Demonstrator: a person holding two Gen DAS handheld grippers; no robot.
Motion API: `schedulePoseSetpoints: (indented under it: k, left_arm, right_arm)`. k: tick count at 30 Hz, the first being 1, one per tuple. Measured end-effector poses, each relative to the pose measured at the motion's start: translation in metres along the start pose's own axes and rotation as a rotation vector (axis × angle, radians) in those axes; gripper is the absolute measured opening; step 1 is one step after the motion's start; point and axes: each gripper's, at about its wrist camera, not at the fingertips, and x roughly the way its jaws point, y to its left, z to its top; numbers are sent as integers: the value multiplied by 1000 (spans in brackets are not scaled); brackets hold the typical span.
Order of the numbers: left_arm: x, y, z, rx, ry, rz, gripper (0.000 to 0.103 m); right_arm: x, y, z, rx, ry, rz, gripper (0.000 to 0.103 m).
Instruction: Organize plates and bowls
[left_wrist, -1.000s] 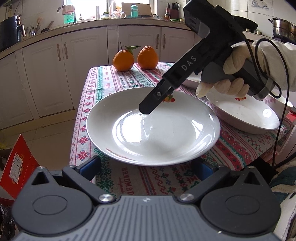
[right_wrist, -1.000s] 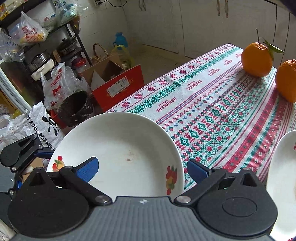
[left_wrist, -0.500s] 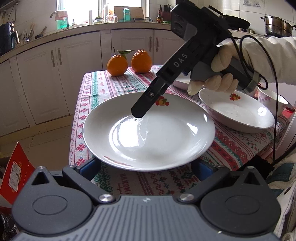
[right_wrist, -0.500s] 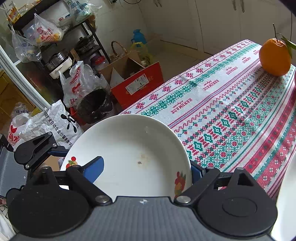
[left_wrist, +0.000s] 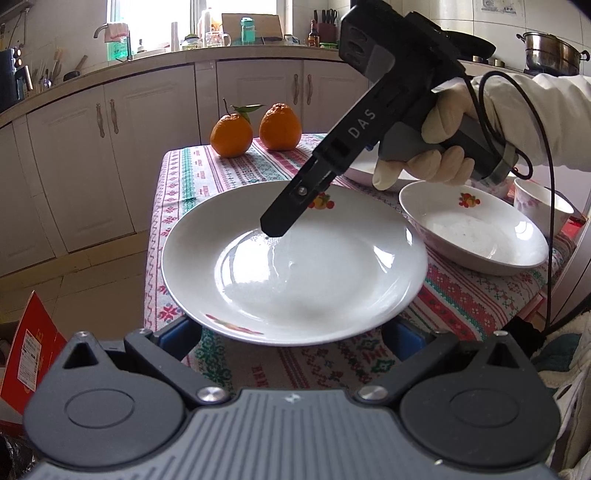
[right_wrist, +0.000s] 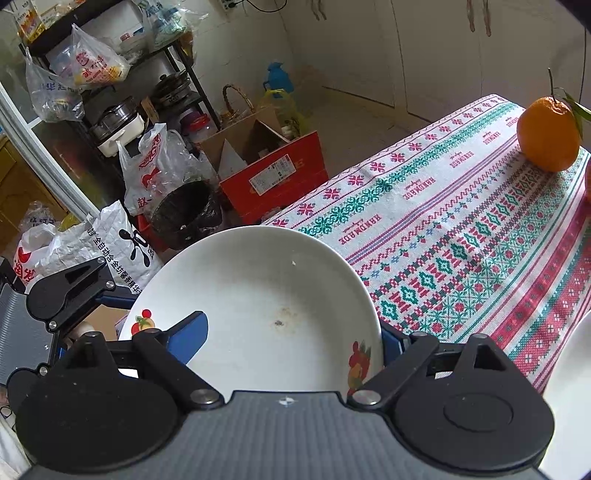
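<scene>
A white plate (left_wrist: 314, 280) with fruit decals hangs past the table's near-left edge. My left gripper (left_wrist: 291, 334) is shut on it, a blue pad at each side of the near rim. In the right wrist view the same plate (right_wrist: 258, 295) fills the space between the jaws of my right gripper (right_wrist: 291, 336). It is shut on the plate: its left pad lies on the plate's inside and its right pad sits against the outside of the rim. From the left wrist view one of the right gripper's fingers (left_wrist: 291, 206) slants down into the plate, held by a gloved hand (left_wrist: 436, 155).
On the patterned tablecloth (right_wrist: 461, 229) stand a second decal dish (left_wrist: 472, 236), a small bowl (left_wrist: 539, 210), another dish (left_wrist: 358, 170) behind the hand and two oranges (left_wrist: 232, 134). A red box (right_wrist: 273, 173), bags and a black bin sit on the floor beside the table.
The right gripper's jaws have narrowed from wide open onto the plate, so its right pad now meets the rim. The plate stays fixed in the left gripper.
</scene>
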Motion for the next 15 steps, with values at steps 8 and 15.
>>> schedulePoseSetpoints:
  k: [8, 15]
  left_arm:
    - [17, 14, 19, 23, -4, -21, 103]
    - [39, 28, 31, 31, 1, -36, 103]
  right_arm:
    - [-3, -16, 15, 2, -20, -43, 95]
    - [-3, -35, 31, 9, -35, -72, 95]
